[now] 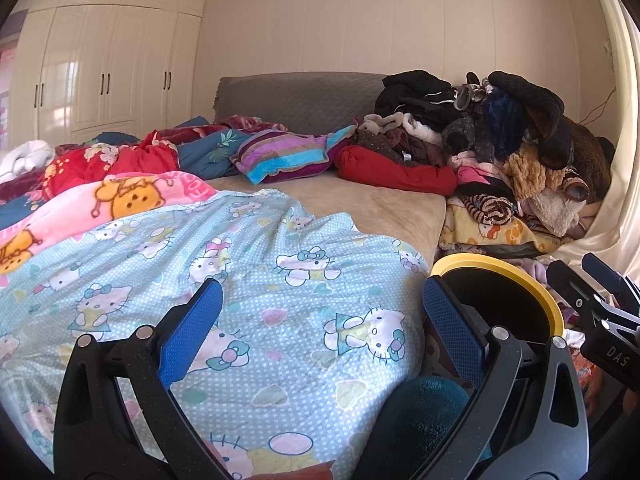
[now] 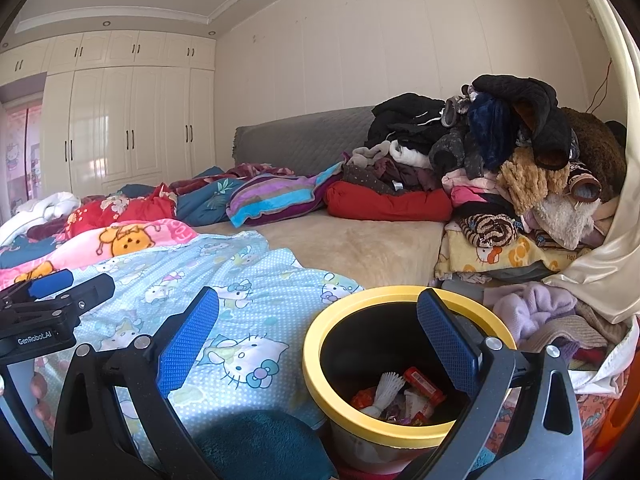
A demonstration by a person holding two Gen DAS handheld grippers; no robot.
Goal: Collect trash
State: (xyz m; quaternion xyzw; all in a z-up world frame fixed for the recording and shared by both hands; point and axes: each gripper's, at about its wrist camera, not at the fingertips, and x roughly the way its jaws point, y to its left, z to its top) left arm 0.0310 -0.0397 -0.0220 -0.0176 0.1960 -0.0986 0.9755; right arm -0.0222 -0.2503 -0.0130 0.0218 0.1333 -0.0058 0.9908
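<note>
A yellow-rimmed black bin (image 2: 320, 364) stands beside the bed's edge; inside lie several wrappers (image 2: 400, 398), red and white. My right gripper (image 2: 320, 336) is open with nothing between its blue pads, its right finger over the bin's mouth. My left gripper (image 1: 320, 330) is open and empty above the light-blue cat-print quilt (image 1: 256, 248). The bin's rim (image 1: 516, 280) shows at the right behind the left gripper's right finger. Each gripper shows at the edge of the other's view: the left gripper (image 2: 52, 300), the right gripper (image 1: 596, 304).
A big heap of clothes (image 2: 512, 168) fills the bed's far right. Rumpled blankets (image 2: 120, 236) and a striped pillow (image 2: 276, 196) lie along the left and back. A bare beige mattress patch (image 2: 360, 248) is in the middle. White wardrobes (image 2: 120, 128) line the far wall.
</note>
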